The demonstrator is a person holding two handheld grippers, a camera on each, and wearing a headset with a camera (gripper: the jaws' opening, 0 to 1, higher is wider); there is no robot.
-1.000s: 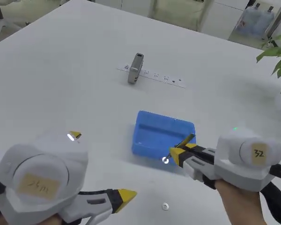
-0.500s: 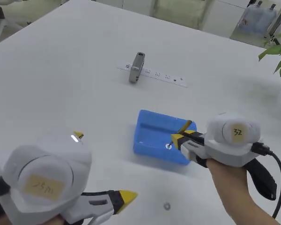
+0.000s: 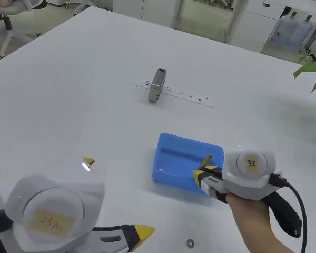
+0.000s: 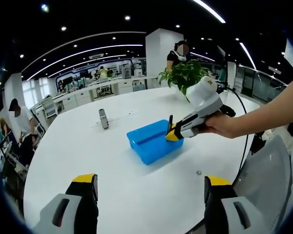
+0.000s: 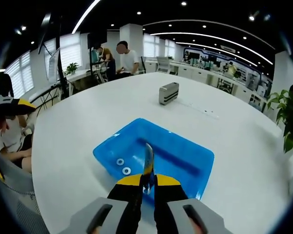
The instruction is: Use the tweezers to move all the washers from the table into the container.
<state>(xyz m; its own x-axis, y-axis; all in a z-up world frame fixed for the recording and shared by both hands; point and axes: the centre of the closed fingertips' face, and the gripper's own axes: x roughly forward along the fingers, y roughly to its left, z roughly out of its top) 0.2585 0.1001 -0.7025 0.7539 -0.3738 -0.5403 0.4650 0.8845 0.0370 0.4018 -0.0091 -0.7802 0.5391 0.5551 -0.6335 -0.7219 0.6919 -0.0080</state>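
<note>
Two washers (image 5: 120,161) sit in container (image 5: 181,160); right gripper (image 5: 147,179) pinches tweezers (image 5: 148,153), left gripper (image 4: 151,181) jaws wide.

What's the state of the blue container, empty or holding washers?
Not empty. In the right gripper view two washers lie inside the container, just left of the tweezers.

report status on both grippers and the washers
Right hand-held gripper shut on tweezers, over the blue container. Two washers inside, one washer on the table. Left hand-held gripper open. Nothing in the way.
</note>
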